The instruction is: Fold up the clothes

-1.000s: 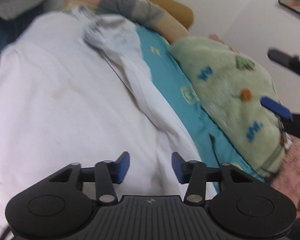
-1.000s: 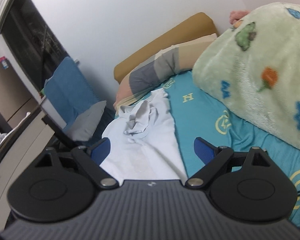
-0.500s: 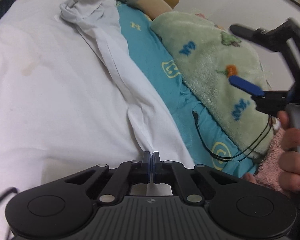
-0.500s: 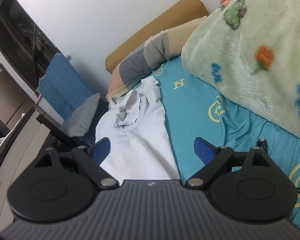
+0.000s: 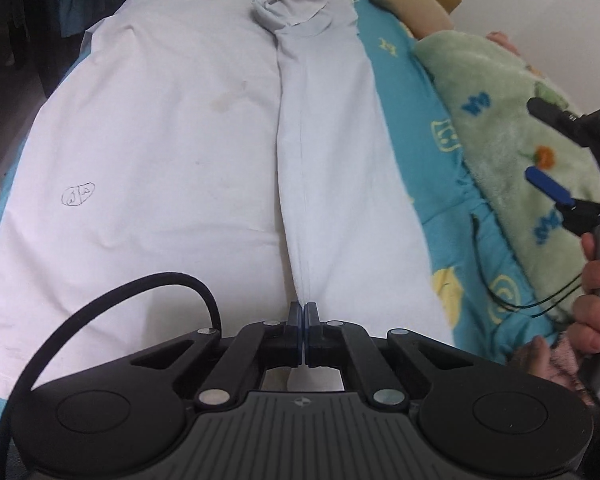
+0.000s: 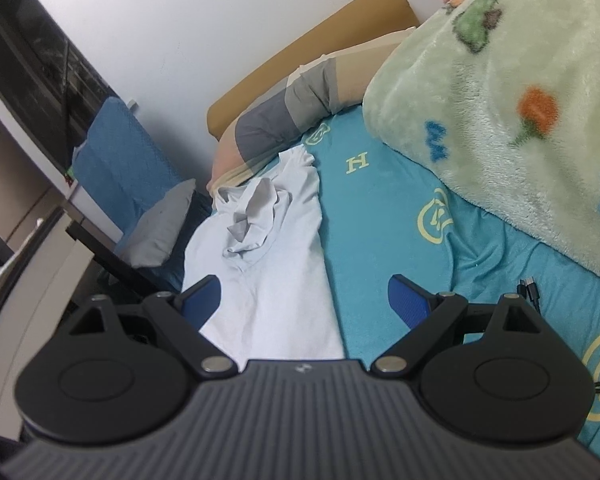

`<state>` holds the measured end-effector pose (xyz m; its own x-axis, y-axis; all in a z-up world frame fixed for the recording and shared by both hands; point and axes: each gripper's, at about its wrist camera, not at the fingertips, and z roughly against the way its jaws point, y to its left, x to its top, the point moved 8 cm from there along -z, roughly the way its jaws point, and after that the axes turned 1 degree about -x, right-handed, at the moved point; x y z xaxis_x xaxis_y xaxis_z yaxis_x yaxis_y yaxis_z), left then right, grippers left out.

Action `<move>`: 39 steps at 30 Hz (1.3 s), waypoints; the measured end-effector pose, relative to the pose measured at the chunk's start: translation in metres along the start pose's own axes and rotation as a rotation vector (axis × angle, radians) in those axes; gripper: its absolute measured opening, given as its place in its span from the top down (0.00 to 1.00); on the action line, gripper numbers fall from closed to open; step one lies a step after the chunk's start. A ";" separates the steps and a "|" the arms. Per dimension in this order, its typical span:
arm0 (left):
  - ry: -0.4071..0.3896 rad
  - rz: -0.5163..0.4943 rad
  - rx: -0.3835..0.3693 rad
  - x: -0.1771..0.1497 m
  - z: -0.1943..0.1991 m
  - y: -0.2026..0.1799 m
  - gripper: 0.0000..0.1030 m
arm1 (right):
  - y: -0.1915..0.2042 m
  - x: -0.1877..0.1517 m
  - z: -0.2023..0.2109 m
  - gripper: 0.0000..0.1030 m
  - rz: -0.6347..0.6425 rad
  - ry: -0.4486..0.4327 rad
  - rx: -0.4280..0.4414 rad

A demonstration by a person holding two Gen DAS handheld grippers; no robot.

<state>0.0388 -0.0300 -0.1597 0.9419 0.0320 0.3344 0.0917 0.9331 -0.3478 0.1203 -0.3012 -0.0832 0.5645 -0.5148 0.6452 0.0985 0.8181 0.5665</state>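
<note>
A white T-shirt [image 5: 148,152] lies spread on the teal bed sheet [image 5: 416,120], with its right side folded over the body in a long strip [image 5: 328,168]. A crumpled sleeve [image 5: 296,4] sits at the far end of the strip. My left gripper [image 5: 303,309] is shut on the near hem of that folded strip, which runs taut away from the jaws. In the right wrist view the same T-shirt [image 6: 272,280] lies ahead and to the left. My right gripper [image 6: 304,300] hangs open above the bed with nothing between its fingers; in the left wrist view the right gripper [image 5: 556,152] is at the far right.
A green fleece blanket [image 6: 520,100] is heaped on the bed's right side. A striped pillow [image 6: 296,112] and a tan headboard [image 6: 312,48] lie at the far end. A black cable [image 5: 496,280] lies on the sheet near a person's hand [image 5: 592,300]. A blue chair [image 6: 120,160] stands left of the bed.
My left gripper went from open to shut on the shirt's folded hem, then drew the strip straight and taut. My right gripper stayed open and shifted slightly over the bed.
</note>
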 end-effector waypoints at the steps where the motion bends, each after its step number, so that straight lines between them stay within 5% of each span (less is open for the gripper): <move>1: 0.005 -0.013 0.011 0.000 -0.002 0.000 0.99 | 0.001 -0.001 0.000 0.11 0.009 0.001 -0.004; 4: 0.007 -0.062 0.036 -0.002 -0.004 0.002 0.97 | 0.004 -0.003 -0.001 0.11 0.034 0.002 -0.008; 11: -0.067 -0.137 0.037 0.003 0.005 -0.011 0.53 | 0.020 -0.010 -0.001 0.11 0.128 -0.011 -0.010; 20: -0.218 -0.234 0.129 0.044 0.017 -0.027 0.28 | 0.035 -0.010 0.007 0.11 0.231 -0.099 -0.046; 27: -0.281 -0.279 0.263 0.125 -0.011 -0.030 0.21 | 0.020 -0.004 0.008 0.11 0.165 -0.135 -0.126; 33: -0.320 -0.203 0.351 0.215 -0.058 -0.018 0.20 | 0.003 -0.008 -0.006 0.11 0.084 -0.109 -0.164; 39: -0.367 -0.309 0.490 0.278 -0.118 -0.014 0.19 | -0.004 -0.016 -0.039 0.11 0.069 -0.066 -0.167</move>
<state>0.3374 -0.0762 -0.1656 0.7173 -0.2231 0.6601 0.1007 0.9706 0.2185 0.1428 -0.2859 -0.1155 0.5206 -0.4673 0.7146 0.1995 0.8803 0.4304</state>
